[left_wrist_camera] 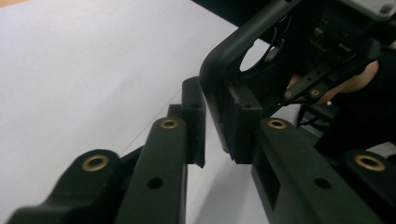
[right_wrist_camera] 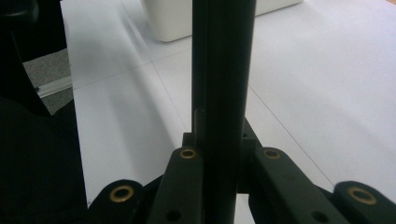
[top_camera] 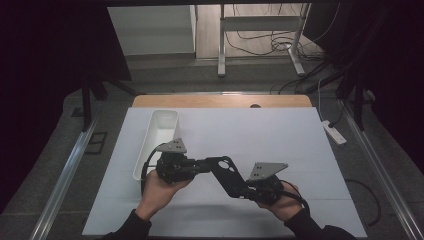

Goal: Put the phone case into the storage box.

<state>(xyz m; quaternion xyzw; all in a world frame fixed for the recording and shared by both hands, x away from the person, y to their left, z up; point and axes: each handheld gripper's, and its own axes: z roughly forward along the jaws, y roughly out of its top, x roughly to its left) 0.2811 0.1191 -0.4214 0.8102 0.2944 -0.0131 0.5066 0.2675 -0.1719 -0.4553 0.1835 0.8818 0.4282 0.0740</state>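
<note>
Both hands sit at the near edge of the mat, 6 o'clock in the high view, each holding a gripper. Between them spans a flat black bracket (top_camera: 226, 175) with round holes near its upper end, held off the mat at centre, running from about 10 o'clock down to 4 o'clock.

Right gripper (top_camera: 250, 192): jaws pinched flat on the bracket's lower end. Right gripper view shows the bracket edge-on, standing straight up at 12 o'clock between the pads, both pads tight against it.

Left gripper (top_camera: 202, 165): jaws pulled in on the bracket's upper end, the rounded corner by the big hole. Left gripper view has that corner at 1 o'clock; the right-hand pad is flat on it, the left-hand pad sits just beside it with a thin sliver of light showing. Can't tell if that side is fully seated.

White rectangular bin (top_camera: 159, 137) lies on the mat at 10 o'clock from the left gripper, long side running away from the person, near but not touching. Its corner shows at 12 o'clock in the right gripper view.

White mat (top_camera: 280, 135) covers the wooden table (top_camera: 220, 101).
</note>
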